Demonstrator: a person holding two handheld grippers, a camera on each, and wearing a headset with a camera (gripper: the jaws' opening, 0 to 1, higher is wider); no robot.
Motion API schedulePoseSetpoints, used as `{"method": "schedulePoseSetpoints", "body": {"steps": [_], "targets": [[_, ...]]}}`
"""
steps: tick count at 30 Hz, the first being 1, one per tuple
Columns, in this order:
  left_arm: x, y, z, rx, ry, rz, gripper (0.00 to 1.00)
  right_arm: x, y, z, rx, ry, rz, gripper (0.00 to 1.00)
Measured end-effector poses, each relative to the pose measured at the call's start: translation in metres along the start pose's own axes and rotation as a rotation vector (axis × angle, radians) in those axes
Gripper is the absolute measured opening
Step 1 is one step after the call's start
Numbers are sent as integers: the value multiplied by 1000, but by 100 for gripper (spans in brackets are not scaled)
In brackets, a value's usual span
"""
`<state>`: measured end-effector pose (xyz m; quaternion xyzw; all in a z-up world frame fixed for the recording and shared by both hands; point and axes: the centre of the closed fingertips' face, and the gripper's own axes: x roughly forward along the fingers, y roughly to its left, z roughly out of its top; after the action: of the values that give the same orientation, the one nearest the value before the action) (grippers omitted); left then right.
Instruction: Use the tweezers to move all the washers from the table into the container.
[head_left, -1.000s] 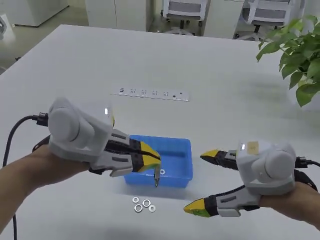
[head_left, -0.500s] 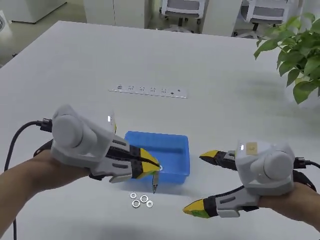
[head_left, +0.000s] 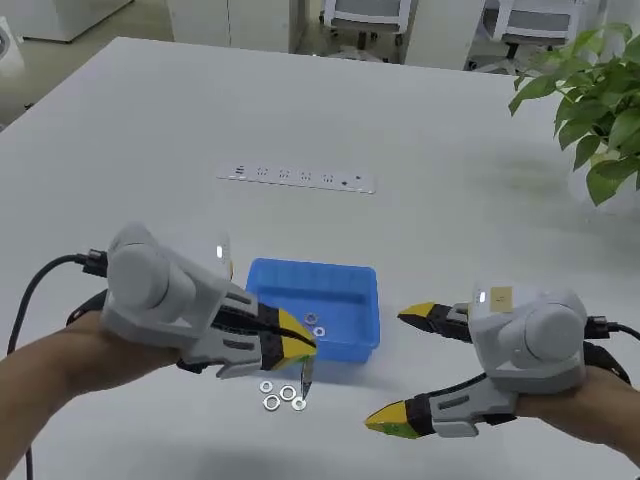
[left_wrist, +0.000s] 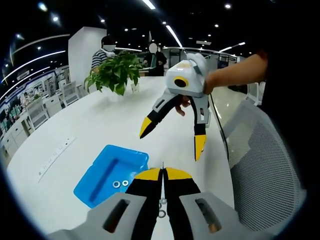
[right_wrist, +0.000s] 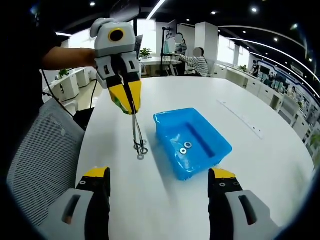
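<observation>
A white table (head_left: 400, 130) stands in an office, with chairs (head_left: 365, 20) behind it, a plant (head_left: 600, 110) at the right and a power strip (head_left: 298, 178) lying flat in the middle. Near the front edge is a blue container (head_left: 300, 270) with a few washers (head_left: 314, 322) on its floor. The left gripper (head_left: 295, 345) has its fingers pressed together on the tweezers (head_left: 305, 375), which point down to a small group of loose washers (head_left: 278, 395) on the table just in front of the container. The right gripper (head_left: 400, 368) is beside the container with its fingers wide apart and holds nothing. A small label (head_left: 503, 296) on its body is too small to read, and so are the marks on the power strip.

In the left gripper view, the table (left_wrist: 100, 125) runs toward the plant (left_wrist: 115, 70). The container (left_wrist: 130, 157) holds two washers (left_wrist: 120, 184). The left gripper (left_wrist: 162, 172) has its fingers together, with loose washers (left_wrist: 161, 207) below them. The right gripper (left_wrist: 171, 141) hangs spread open above the table.

In the right gripper view, the container (right_wrist: 170, 120) on the table (right_wrist: 260, 170) holds two washers (right_wrist: 185, 147). The left gripper (right_wrist: 125, 97) clamps the tweezers (right_wrist: 136, 130), whose tips are down at the loose washers (right_wrist: 141, 150); I cannot tell if one is gripped. The right gripper (right_wrist: 160, 175) has its fingers wide apart.
</observation>
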<state>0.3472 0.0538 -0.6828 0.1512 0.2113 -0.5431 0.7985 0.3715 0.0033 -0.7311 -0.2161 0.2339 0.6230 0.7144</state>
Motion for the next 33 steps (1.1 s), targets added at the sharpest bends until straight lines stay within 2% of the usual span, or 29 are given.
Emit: {"method": "schedulePoseSetpoints", "body": {"steps": [4, 21, 33], "targets": [[2, 0, -6, -5, 8, -1, 5, 0, 1, -2, 3, 6, 0, 82], [3, -2, -15, -13, 14, 4, 5, 0, 5, -7, 3, 27, 8, 82], [2, -3, -13, -28, 3, 4, 5, 4, 8, -5, -3, 32, 25, 80]]}}
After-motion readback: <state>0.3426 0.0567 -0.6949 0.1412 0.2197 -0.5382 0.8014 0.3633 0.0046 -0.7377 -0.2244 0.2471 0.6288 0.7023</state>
